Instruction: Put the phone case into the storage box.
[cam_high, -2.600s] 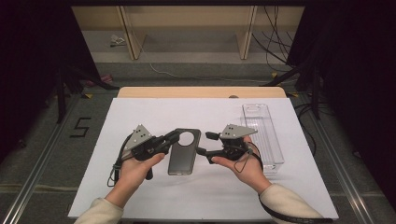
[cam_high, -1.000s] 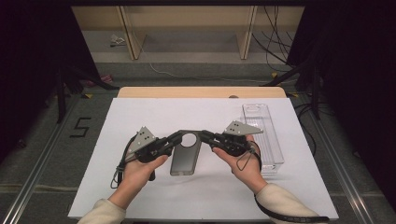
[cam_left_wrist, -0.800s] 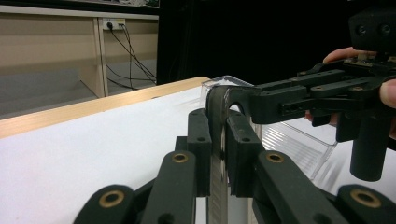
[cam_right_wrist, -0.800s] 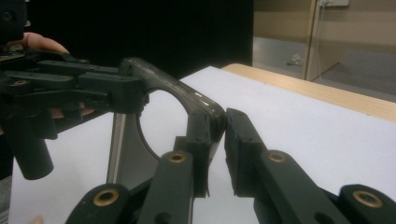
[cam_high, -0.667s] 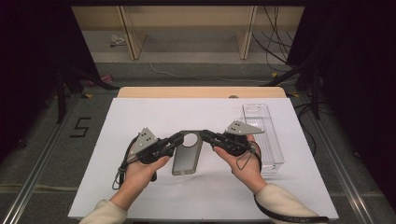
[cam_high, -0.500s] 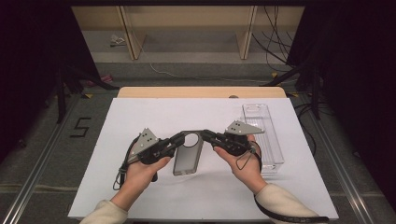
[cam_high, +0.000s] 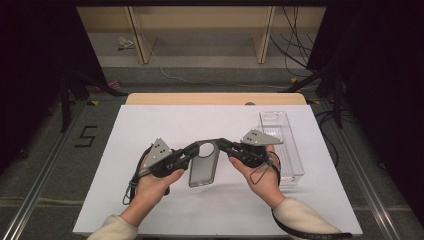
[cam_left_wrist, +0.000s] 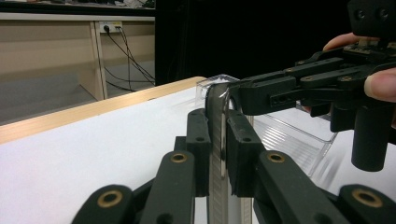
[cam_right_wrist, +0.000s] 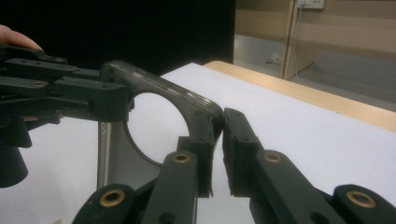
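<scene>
A grey translucent phone case (cam_high: 202, 170) with a round camera cutout is held between both grippers over the white table. My left gripper (cam_high: 192, 150) is shut on the case's top left edge; in the left gripper view the case rim (cam_left_wrist: 215, 102) stands pinched between the jaws of the left gripper (cam_left_wrist: 217, 126). My right gripper (cam_high: 222, 145) meets the case's top right corner. In the right gripper view that corner (cam_right_wrist: 159, 88) curves in between the nearly closed jaws of the right gripper (cam_right_wrist: 218, 121). The two grippers' tips nearly touch above the cutout.
A clear plastic tray (cam_high: 282, 145) lies on the white sheet just right of my right hand, also behind the jaws in the left gripper view (cam_left_wrist: 280, 135). The table's wooden far edge (cam_high: 215, 98) lies beyond. Dark floor and cables surround the table.
The right gripper, earlier apart from the case, has moved left onto its top right corner and narrowed its jaws. The left gripper keeps its hold; both hands have held still lately.
</scene>
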